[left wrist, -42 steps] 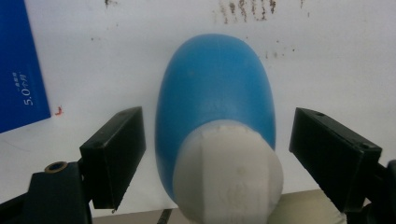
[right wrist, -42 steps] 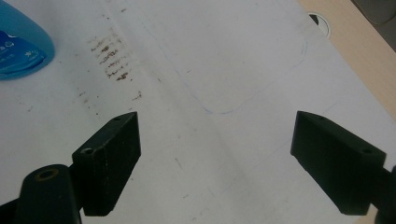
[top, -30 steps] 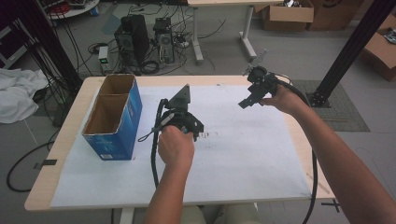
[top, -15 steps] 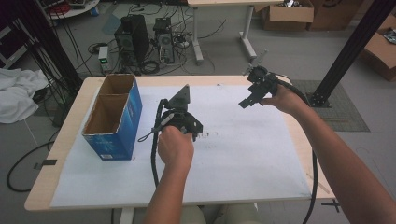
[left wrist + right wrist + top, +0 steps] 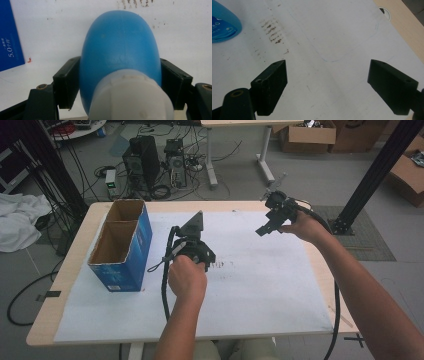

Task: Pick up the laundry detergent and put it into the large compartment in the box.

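A blue bottle [image 5: 120, 52] with a white cap [image 5: 130, 97] is held between the two black jaws of my left gripper [image 5: 122, 82], which press on its sides. Seen from above, that left gripper [image 5: 196, 252] hovers over the middle of the white sheet [image 5: 260, 290], and the hand and gripper hide the bottle. My right gripper [image 5: 267, 224] is raised over the table's far right part. In its own view the right gripper [image 5: 327, 82] stands open with bare sheet between the jaws, and the blue bottle [image 5: 223, 22] lies at the top left.
An open blue cardboard box [image 5: 122, 245] with two compartments stands at the table's left side; its wall [image 5: 10, 37] is close to the bottle. Brown smudges [image 5: 220, 265] mark the sheet. The wooden table edge [image 5: 325, 270] runs along the right.
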{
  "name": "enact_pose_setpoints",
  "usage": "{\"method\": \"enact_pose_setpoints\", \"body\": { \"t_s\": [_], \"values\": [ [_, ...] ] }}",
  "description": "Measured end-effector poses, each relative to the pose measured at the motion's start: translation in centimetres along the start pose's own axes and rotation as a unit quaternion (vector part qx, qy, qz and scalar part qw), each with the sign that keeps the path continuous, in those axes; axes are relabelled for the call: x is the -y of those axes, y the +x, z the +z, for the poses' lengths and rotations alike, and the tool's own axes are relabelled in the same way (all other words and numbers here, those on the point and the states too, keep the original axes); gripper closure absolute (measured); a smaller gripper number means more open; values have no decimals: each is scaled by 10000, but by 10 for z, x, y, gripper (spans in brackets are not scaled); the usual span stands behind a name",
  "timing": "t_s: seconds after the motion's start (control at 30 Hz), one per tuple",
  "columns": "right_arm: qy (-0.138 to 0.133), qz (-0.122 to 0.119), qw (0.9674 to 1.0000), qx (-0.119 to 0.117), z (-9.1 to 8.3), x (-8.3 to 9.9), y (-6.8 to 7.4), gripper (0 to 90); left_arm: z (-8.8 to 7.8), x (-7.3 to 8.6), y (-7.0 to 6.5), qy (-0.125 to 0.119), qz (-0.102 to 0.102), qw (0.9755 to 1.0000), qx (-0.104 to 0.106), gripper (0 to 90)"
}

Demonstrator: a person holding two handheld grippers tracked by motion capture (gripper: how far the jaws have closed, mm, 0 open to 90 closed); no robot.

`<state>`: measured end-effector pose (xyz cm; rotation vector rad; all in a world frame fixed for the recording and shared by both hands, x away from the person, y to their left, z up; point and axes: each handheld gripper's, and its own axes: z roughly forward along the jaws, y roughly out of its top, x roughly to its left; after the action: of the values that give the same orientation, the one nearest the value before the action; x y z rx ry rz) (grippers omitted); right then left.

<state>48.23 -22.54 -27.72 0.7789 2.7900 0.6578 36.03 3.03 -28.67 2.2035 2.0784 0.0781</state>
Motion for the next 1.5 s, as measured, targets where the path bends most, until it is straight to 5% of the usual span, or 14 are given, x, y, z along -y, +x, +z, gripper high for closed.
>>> {"method": "enact_pose_setpoints", "body": {
  "t_s": [0.83,1.5],
  "values": [
    [8,6,10000,-18,2,3,0,162,0,-1,-3,-44,19,9999,-102,355],
    [19,7,10000,-22,3,3,0,162,-1,-1,-1,-27,258,9996,-113,378]
  ]
}}
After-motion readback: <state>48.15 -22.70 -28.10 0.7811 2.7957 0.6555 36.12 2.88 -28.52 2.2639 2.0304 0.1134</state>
